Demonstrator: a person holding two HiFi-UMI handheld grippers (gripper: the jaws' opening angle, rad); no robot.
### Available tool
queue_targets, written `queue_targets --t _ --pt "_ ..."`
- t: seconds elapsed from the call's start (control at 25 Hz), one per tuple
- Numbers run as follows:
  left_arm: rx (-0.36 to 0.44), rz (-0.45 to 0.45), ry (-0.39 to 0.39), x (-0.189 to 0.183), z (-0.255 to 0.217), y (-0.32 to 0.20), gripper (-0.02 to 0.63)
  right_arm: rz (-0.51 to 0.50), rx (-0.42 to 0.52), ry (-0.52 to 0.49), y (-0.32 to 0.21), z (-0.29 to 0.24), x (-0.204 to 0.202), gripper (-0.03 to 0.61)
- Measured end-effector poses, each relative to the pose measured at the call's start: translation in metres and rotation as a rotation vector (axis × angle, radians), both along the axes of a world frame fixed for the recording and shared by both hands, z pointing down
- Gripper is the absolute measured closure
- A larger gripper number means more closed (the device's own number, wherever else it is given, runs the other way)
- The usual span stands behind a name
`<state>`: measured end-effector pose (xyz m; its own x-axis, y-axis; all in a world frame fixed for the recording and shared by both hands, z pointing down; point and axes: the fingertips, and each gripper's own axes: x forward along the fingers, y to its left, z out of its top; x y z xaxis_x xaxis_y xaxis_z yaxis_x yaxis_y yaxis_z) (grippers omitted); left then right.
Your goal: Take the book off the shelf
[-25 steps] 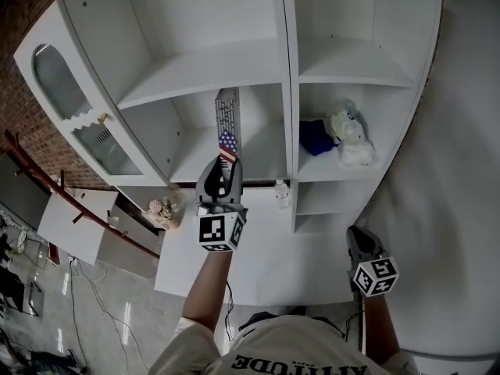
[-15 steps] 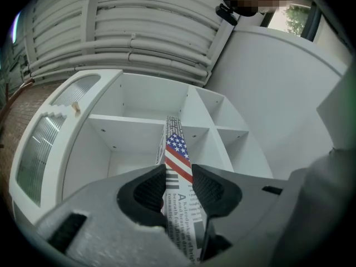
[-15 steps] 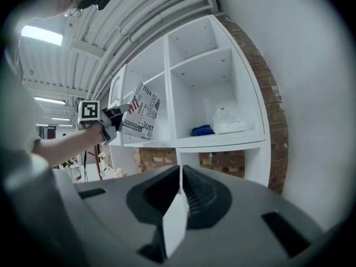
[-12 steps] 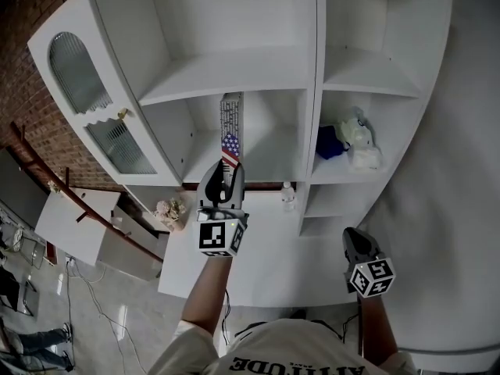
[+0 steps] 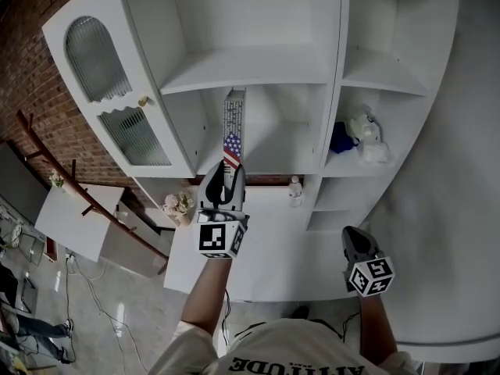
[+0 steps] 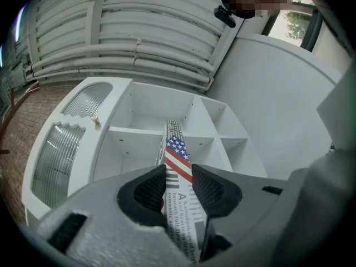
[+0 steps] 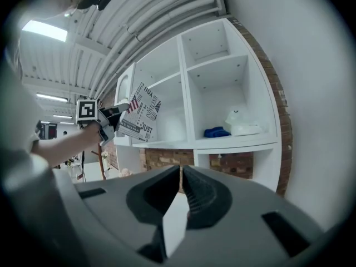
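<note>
My left gripper [image 5: 223, 180] is shut on the lower end of a thin book [image 5: 232, 131] with a stars-and-stripes spine and newsprint covers. The book points up toward the middle compartment of the white shelf unit [image 5: 250, 61]. In the left gripper view the book [image 6: 178, 154] stands edge-on between the two dark pads of the left gripper [image 6: 179, 185], which press on its covers. From the right gripper view the book [image 7: 141, 117] hangs in front of the left column of shelves. My right gripper [image 5: 355, 244] is low at the right, apart from the shelves; the right gripper [image 7: 182, 177] is shut with nothing in it.
A glazed cabinet door [image 5: 117, 100] stands open at the left. A blue cloth [image 5: 341, 137] and white bundle [image 5: 367, 135] lie in the right compartment. A small bottle [image 5: 294, 187] and flowers [image 5: 178, 204] sit on the white counter [image 5: 273, 241] below. A brick wall is behind.
The shelf unit has slid to the right in the head view while both grippers keep nearly the same spots in the picture. The book stays gripped by the left gripper.
</note>
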<state>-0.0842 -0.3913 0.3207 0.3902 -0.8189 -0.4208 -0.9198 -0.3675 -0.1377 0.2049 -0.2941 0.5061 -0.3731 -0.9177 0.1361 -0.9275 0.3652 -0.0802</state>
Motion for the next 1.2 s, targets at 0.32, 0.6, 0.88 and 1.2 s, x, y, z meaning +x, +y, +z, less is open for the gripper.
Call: queue_targets --t 0.32,0.6,0.88,1.2 --pt "0.004 0.0 0.007 -0.03 -0.001 0.033 0.456 0.008 0.0 0.013 0.029 -0.002 -0.022 0.543" --pt "0.005 -0.005 0.004 -0.056 0.0 0.07 0.456 0.002 0.0 0.02 0.061 -0.003 -0.05 0.543" --pt "0.003 -0.014 -0.01 -0.086 0.006 0.111 0.456 -0.002 0.002 0.023 0.096 -0.002 -0.08 0.543" --pt "-0.02 -0.015 -0.023 -0.112 0.022 0.147 0.456 0.005 -0.002 0.037 0.133 -0.001 -0.104 0.543"
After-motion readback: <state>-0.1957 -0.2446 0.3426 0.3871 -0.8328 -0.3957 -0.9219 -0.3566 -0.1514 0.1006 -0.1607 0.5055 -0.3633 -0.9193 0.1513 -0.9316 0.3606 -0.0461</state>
